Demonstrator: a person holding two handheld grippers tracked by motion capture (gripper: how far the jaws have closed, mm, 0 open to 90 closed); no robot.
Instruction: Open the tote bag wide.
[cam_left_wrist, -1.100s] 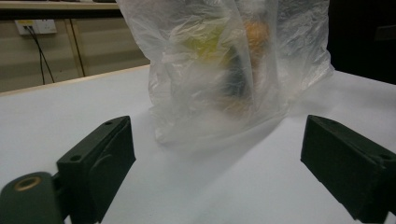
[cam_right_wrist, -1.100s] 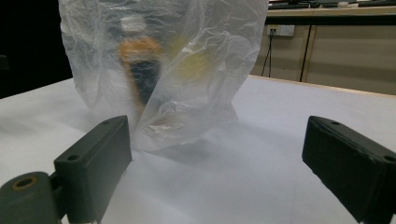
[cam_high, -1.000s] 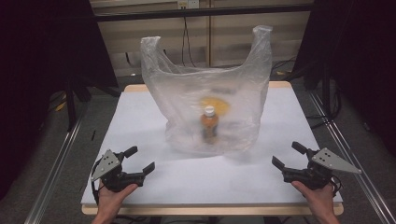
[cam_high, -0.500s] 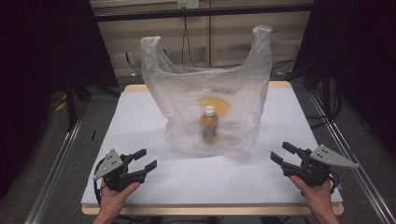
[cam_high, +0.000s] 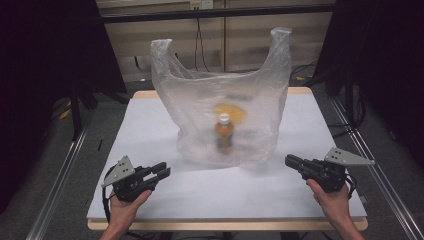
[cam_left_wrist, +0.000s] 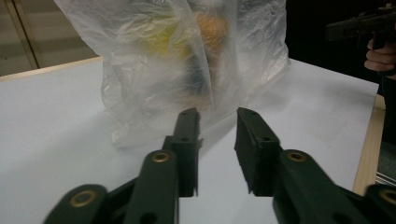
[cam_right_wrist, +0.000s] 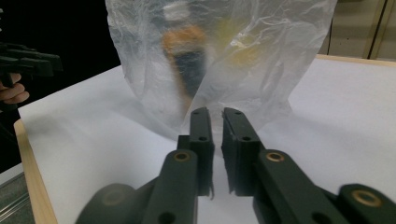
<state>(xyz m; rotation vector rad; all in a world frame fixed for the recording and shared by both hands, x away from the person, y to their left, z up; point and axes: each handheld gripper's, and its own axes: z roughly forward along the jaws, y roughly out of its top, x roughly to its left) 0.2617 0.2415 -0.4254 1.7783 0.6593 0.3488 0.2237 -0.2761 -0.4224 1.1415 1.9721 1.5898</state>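
While the clear plastic bag (cam_high: 227, 107) is standing upright at the middle of the white table (cam_high: 150, 125) with a bottle (cam_high: 224, 134) inside it, the 2 grippers are hovering near the table's front edge, well apart from it. The left gripper (cam_high: 161, 170) has just been closing, its jaws a narrow gap apart around nothing. The right gripper (cam_high: 290, 161) is drawn together, empty.
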